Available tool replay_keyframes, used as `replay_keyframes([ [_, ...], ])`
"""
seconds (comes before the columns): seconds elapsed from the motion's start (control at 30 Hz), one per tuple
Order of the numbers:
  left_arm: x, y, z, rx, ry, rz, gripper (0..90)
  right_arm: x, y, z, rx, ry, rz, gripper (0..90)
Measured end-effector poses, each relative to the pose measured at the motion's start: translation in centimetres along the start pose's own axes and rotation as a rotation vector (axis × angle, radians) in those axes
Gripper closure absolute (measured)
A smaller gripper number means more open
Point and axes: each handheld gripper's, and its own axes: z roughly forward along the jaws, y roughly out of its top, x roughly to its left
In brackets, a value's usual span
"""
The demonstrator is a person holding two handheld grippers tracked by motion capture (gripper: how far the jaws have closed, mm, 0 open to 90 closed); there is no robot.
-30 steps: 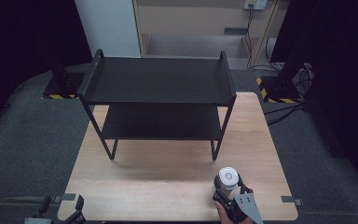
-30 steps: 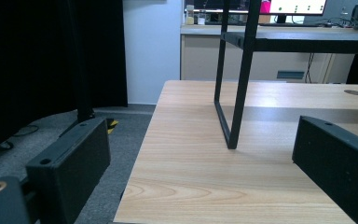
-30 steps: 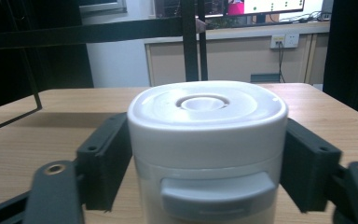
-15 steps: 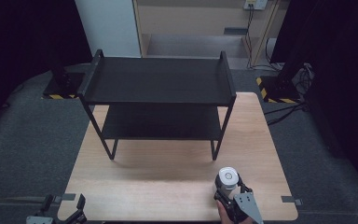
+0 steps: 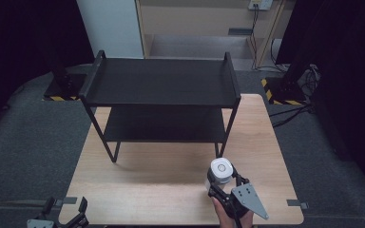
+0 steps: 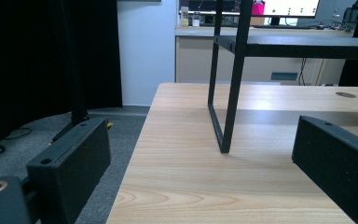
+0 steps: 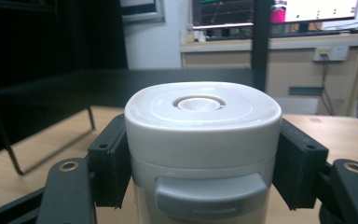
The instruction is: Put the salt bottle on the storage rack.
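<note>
Dark curtains and grey carpet surround a pale wooden table (image 5: 171, 190), on whose far half stands a black metal two-tier shelf rack (image 5: 164, 83); both of its shelves are bare. Behind it a beige cabinet and a white panel sit against the back wall.

At the table's near edge, right of centre, the right gripper (image 5: 221, 183) is clamped on a white rounded plastic container with a white lid (image 5: 220, 170). In the right gripper view the container (image 7: 203, 140) sits squarely between the two black jaws, whose pads press on its sides just below the lid. A grey tab shows on its front, and its lower body is cut off by the frame's bottom edge, so whether it touches the table cannot be told there. What is inside is hidden by the lid. The person's hand (image 5: 228, 216) behind the grey three-cornered plate is partly cut off.

Low at the left corner, the left gripper (image 5: 64, 209) is mostly out of frame; its jaws stand wide apart with nothing between them, one over the carpet, one over the table edge, and a rack leg (image 6: 228, 93) ahead.
</note>
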Motion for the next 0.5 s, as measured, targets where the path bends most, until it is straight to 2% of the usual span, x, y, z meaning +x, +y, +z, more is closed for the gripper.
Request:
replay_keyframes([
  [0.2,0.2,0.0,0.0,-0.007,-0.002,-0.010,3.2,0.1,3.8,2.4,-0.017,0.046,0.027,31.7],
  [0.27,0.3,0.1,-0.1,-0.007,-0.004,-0.013,3.2,0.3,5.0,3.2,-0.018,0.053,0.020,31.7],
  [0.3,0.3,0.1,-0.1,-0.009,-0.005,-0.016,3.2,0.3,5.0,3.2,-0.018,0.053,0.020,31.7],
  [0.33,0.3,0.0,-0.2,-0.011,-0.006,-0.019,3.3,0.4,6.1,4.0,-0.017,0.063,0.012,31.7],
  [0.5,0.4,0.0,-0.2,-0.014,-0.010,-0.024,3.3,0.8,7.9,5.7,-0.014,0.072,-0.001,31.7],
])
